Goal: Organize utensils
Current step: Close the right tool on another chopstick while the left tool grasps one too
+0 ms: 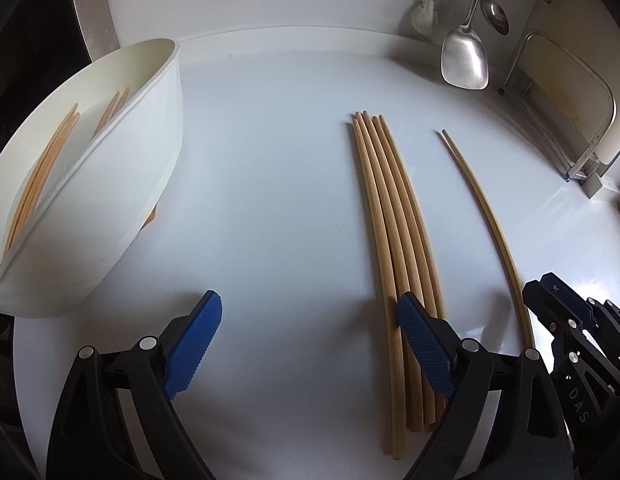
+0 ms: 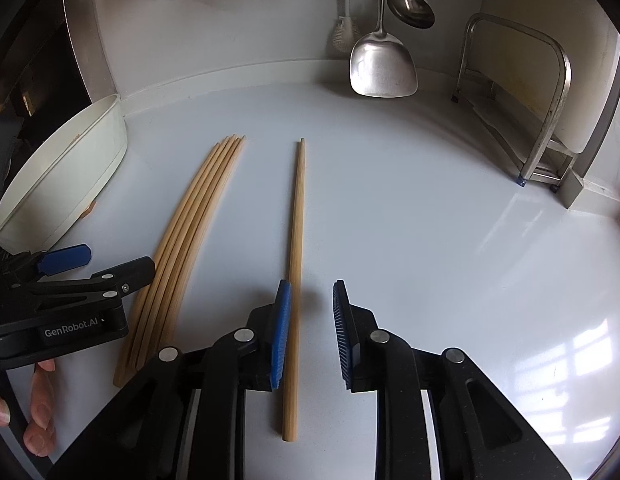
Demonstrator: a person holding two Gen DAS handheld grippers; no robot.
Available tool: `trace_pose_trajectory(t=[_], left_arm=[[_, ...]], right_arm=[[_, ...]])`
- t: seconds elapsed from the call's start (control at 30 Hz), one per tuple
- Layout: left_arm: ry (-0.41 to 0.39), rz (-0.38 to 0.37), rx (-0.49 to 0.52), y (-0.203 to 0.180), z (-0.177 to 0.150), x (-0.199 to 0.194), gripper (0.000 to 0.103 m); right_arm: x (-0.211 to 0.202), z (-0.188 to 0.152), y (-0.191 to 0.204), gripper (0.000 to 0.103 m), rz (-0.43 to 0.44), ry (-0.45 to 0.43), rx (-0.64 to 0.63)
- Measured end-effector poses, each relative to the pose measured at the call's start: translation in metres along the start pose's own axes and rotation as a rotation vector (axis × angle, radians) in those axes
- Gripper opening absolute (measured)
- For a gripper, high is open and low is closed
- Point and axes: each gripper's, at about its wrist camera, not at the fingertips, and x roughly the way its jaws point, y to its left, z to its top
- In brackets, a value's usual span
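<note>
A: Where do the chopsticks lie?

B: A bundle of wooden chopsticks (image 1: 393, 248) rests flat on the white countertop (image 1: 278, 160), running from six o'clock up toward twelve; a single chopstick (image 2: 296, 264) lies apart from it on the three o'clock side, roughly parallel; more chopsticks (image 1: 42, 172) sit inside the white divided holder (image 1: 142, 184) at nine o'clock in the left wrist view.

A: And the left gripper (image 1: 310, 340)?

B: Its jaws stand wide apart and hold nothing; the blue pad at three o'clock overlaps the near part of the bundle, though I cannot tell whether it touches; the other pad hangs over bare counter.

A: The right gripper (image 2: 310, 332)?

B: Jaws parted, not clamped; the single chopstick runs between them, just beside the nine o'clock pad, with a clear gap to the three o'clock pad.

A: Anything else about?

B: A steel spatula (image 2: 379, 66) and a ladle (image 2: 409, 6) hang on the back wall at twelve o'clock; a metal rack (image 2: 549, 120) stands at two o'clock; the person's fingers (image 2: 40, 412) show under the left gripper at eight o'clock in the right wrist view.
</note>
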Motion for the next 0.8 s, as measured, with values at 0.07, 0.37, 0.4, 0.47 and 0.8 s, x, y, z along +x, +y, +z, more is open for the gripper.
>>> trace_pose_trajectory(t=[0.07,0.37,0.4,0.47,0.8], left_arm=[[-0.001,0.002,0.0,0.0,0.0,0.0,0.088],[0.005,0.035,0.003,0.002,-0.005,0.001,0.089],[0.006,0.036,0.001,0.003,-0.004,0.002,0.09],[0.002,0.04,-0.001,0.004,-0.001,0.002,0.09],[-0.014,0.074,0.002,0.003,0.01,0.009,0.095]], right_arm=[[0.001,-0.001,0.0,0.021,-0.001,0.005,-0.002],[0.005,0.002,0.003,0.023,0.012,0.019,-0.015],[0.006,0.002,0.003,0.023,0.012,0.021,-0.015],[0.008,0.003,0.003,0.023,0.013,0.027,-0.014],[0.016,0.008,0.008,0.026,-0.012,0.029,-0.053]])
